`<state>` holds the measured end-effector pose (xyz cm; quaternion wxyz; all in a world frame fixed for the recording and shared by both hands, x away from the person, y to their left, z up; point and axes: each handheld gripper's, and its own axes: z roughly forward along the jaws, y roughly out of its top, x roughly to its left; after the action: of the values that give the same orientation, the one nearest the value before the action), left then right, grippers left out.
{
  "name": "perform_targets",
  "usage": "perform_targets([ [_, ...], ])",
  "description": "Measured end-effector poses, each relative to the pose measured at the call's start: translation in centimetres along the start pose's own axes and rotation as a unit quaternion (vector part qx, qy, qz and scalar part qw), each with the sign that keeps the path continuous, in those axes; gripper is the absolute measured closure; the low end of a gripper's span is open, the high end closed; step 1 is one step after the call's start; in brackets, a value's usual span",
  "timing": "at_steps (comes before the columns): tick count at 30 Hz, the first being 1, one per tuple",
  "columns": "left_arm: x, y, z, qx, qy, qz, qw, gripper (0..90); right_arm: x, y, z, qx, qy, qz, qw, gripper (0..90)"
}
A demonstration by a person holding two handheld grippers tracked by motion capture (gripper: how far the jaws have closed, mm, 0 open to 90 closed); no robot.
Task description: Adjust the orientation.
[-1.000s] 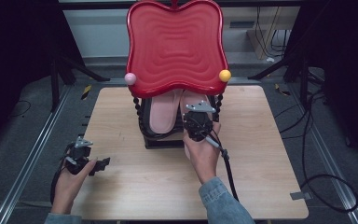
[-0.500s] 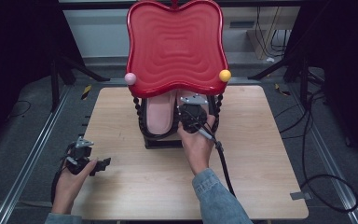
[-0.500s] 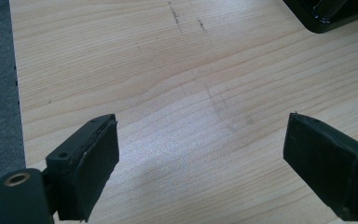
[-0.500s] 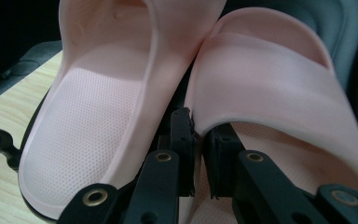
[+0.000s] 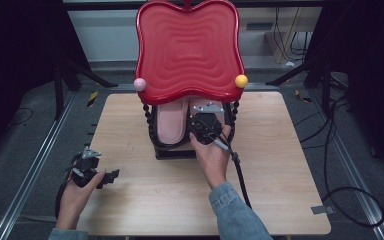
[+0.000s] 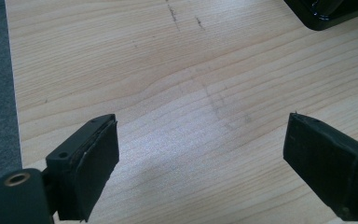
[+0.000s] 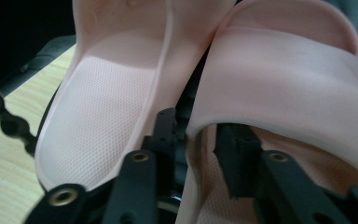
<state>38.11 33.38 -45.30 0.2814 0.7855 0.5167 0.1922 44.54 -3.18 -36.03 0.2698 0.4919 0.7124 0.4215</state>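
Currently the right gripper (image 5: pixel 206 119) reaches under the red lid (image 5: pixel 189 47) of a black rack (image 5: pixel 172 150) at the table's (image 5: pixel 280 165) far middle, where two pink slippers (image 5: pixel 171 120) lie side by side. Its jaws have just been opening; in the right gripper view they straddle the inner side edge of the right slipper (image 7: pixel 298 79) (one jaw in the gap between the slippers, the other inside the slipper, under its strap), and the pads appear not to press on it. The left slipper (image 7: pixel 107 107) lies just beside, touching the right one near the top. The left gripper (image 5: pixel 111 176) rests low at the table's near left corner, jaws spread wide over bare wood with nothing between them.
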Motion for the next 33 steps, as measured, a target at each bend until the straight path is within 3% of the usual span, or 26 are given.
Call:
perform_targets([
  [4, 0.0, 0.0, 0.0, -0.001, 0.000, -0.002, 1.0000, 10.0, -0.1, -0.1, -0.4, 0.006, 0.009, -0.002, 0.9999, 55.5],
  [11, 0.1, 0.0, 0.0, -0.001, 0.001, -0.001, 1.0000, 10.0, -0.3, -0.4, -2.0, 0.021, 0.027, -0.019, 0.9992, 46.8],
  [17, 0.0, 0.0, 0.0, 0.000, 0.002, 0.001, 1.0000, 10.0, -0.8, -0.9, -3.3, 0.026, 0.045, -0.035, 0.9980, 45.3],
  [20, 0.0, 0.0, 0.0, 0.001, 0.002, 0.002, 1.0000, 10.0, -1.1, -1.6, -4.1, 0.035, 0.067, -0.052, 0.9958, 45.4],
  [27, 0.1, -0.1, -0.1, 0.001, 0.004, 0.001, 1.0000, 10.0, -1.9, -3.2, -5.1, 0.052, 0.093, -0.071, 0.9918, 68.6],
  [33, 0.1, 0.0, -0.3, -0.001, 0.004, 0.000, 1.0000, 10.0, -2.0, -4.3, -6.3, 0.074, 0.119, -0.091, 0.9860, 87.1],
])
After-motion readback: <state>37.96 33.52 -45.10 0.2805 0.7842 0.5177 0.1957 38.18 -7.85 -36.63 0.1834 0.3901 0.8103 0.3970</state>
